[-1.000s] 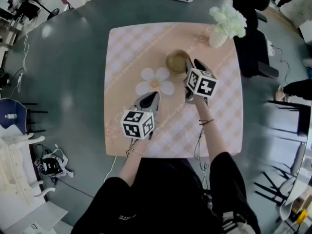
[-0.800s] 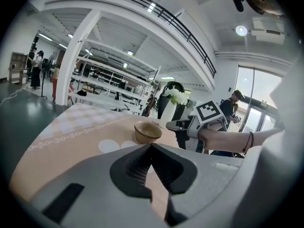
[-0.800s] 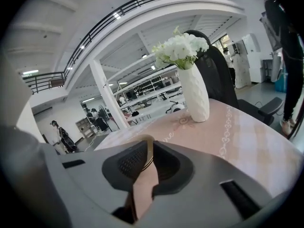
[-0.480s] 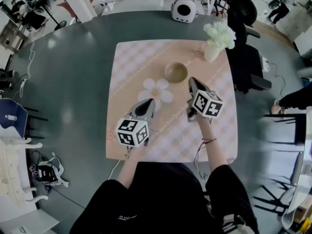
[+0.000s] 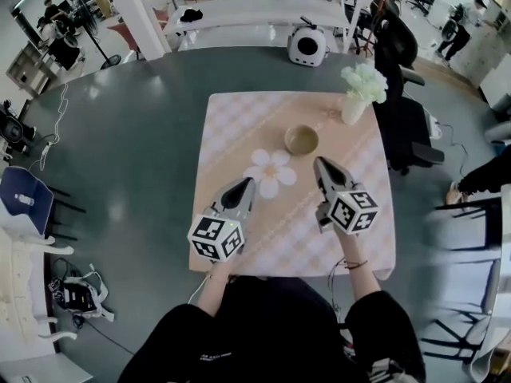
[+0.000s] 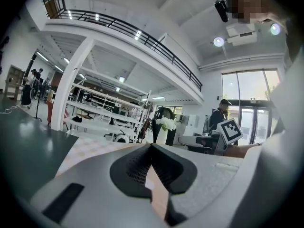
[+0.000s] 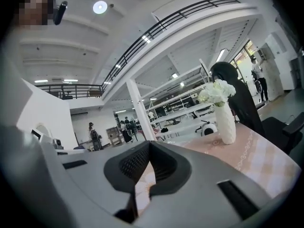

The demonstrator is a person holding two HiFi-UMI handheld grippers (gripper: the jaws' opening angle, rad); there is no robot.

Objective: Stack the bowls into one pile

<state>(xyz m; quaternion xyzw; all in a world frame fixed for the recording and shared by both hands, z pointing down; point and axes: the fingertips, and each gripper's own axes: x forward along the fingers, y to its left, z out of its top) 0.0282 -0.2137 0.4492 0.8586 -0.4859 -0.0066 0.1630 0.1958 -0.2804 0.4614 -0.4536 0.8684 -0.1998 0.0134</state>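
Note:
An olive-gold bowl [image 5: 302, 140] stands on the pink checked tablecloth [image 5: 239, 118], far of centre; whether others are nested in it I cannot tell. My right gripper [image 5: 321, 163] hovers near of the bowl, apart from it, jaws shut and empty. My left gripper [image 5: 247, 183] hangs to the left over the cloth, also shut with nothing in it. In the left gripper view the left gripper [image 6: 152, 146] has its jaws together, and in the right gripper view the right gripper [image 7: 149, 144] does too. Neither gripper view shows the bowl.
A white vase of white flowers [image 5: 357, 94] stands at the table's far right corner. A white flower-shaped mat [image 5: 270, 172] lies between the grippers. A black office chair [image 5: 403, 94] is beside the table on the right, and a white round device [image 5: 306, 46] sits on the floor beyond.
Both grippers have drawn back from the bowl towards the person and risen. The right gripper, which was at the bowl's rim, has come away from it.

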